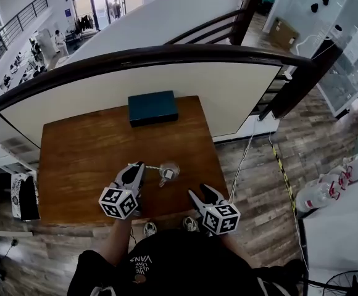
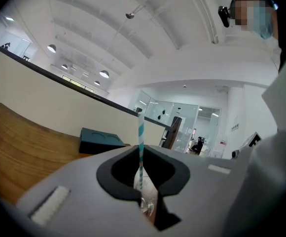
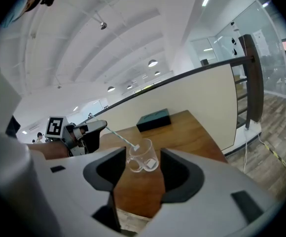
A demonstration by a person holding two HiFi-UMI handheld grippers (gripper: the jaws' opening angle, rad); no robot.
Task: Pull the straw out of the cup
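The left claw (image 1: pixel 137 170) is clamped on the straw (image 1: pixel 147 166), its jaws nearly together with the striped tube pinched between them near its left end. The straw runs from that grip rightward to the cup (image 1: pixel 168 172), sloping down a little. Its right tip sits at the cup's left rim; whether it reaches inside the glass I cannot tell. So the cup lies just right of the left claw, and the straw's long axis points from the grip straight at the rim. In my judgement the pull should go back along that line, leftward and slightly up, so the tip clears the rim without tipping the glass.

The right claw (image 1: pixel 202 193) has its jaws apart and holds nothing. It is near the cup, on the cup's near right, with the cup beyond its jaws and not touched. It is the closer claw for steadying the cup if needed.

The cup stands upright on a brown wooden table (image 1: pixel 80 159), near its near edge. A teal box (image 1: pixel 152 108) lies at the far edge, well apart. Beyond it is a curved railing (image 1: pixel 136 57) above a large bright hall; wood-plank floor (image 1: pixel 259 165) lies to the right.
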